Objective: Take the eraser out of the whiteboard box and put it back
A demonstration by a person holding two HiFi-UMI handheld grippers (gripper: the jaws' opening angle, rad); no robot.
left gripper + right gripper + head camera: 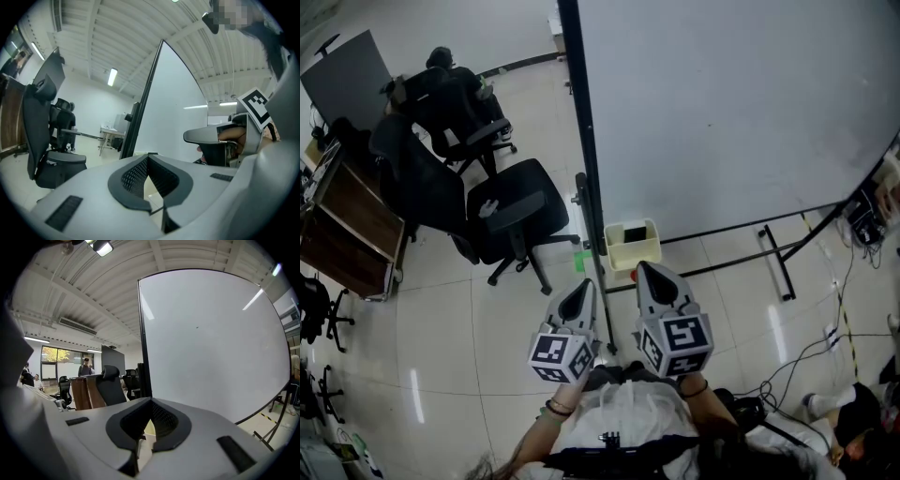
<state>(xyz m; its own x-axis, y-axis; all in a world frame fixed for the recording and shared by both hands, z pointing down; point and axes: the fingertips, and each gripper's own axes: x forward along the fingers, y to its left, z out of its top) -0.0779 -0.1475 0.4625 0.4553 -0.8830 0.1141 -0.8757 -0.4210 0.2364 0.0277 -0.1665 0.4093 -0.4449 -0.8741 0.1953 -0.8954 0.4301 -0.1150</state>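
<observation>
A cream whiteboard box hangs at the lower left corner of the whiteboard, by its black frame post. A dark eraser lies inside it. My right gripper is shut with nothing in it, its tip just in front of and below the box. In the right gripper view its jaws meet, and the box's cream rim shows through the gap beneath them. My left gripper is beside the post, left of the right one, also shut and holding nothing.
Two black office chairs stand to the left, beyond them a wooden desk. The whiteboard's stand legs and cables lie on the tiled floor at right. A small green thing sits near the post.
</observation>
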